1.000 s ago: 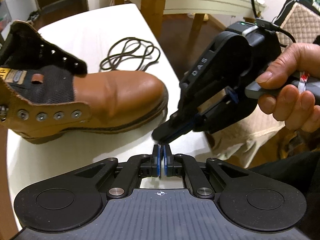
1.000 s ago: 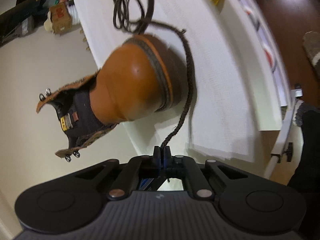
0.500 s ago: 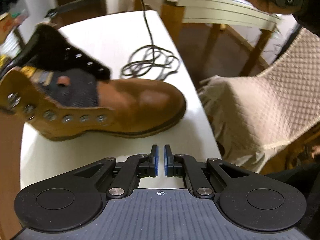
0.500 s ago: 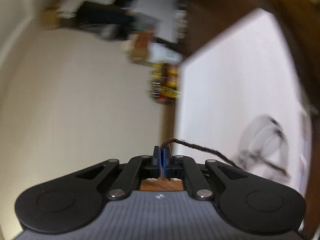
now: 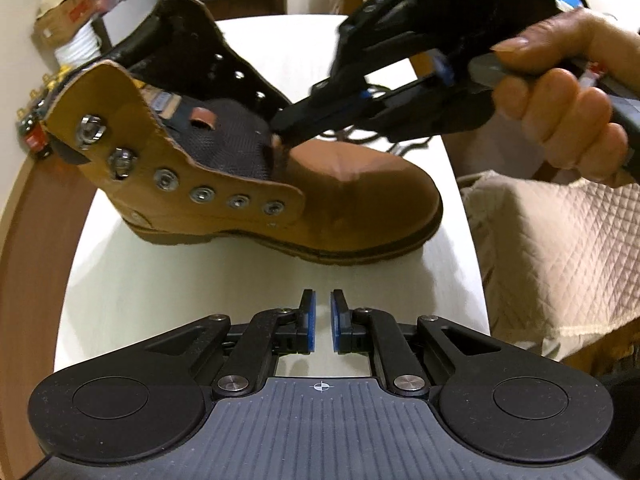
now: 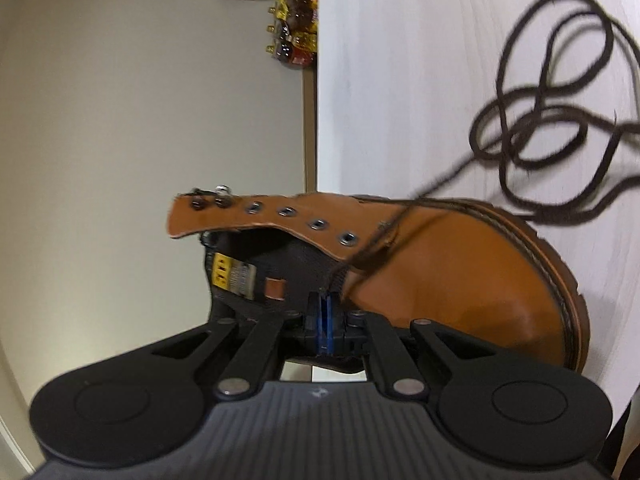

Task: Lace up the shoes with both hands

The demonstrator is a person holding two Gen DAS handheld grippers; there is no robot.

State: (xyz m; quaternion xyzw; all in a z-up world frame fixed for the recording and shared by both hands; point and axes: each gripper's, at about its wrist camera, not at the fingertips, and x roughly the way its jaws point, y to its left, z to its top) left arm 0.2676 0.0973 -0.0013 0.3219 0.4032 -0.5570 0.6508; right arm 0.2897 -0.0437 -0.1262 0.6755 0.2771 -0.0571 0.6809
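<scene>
My right tool [image 6: 325, 314] pinches the lace [image 6: 556, 120] over the boot [image 5: 352, 196] tongue | my left tool [image 5: 320, 320] hangs slightly open, empty | boot on desk [image 5: 180, 280], lace coiled beyond toe

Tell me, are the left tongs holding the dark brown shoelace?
No, the left tongs stand open and empty above the white table, while the dark brown shoelace runs to the right tongs.
</scene>
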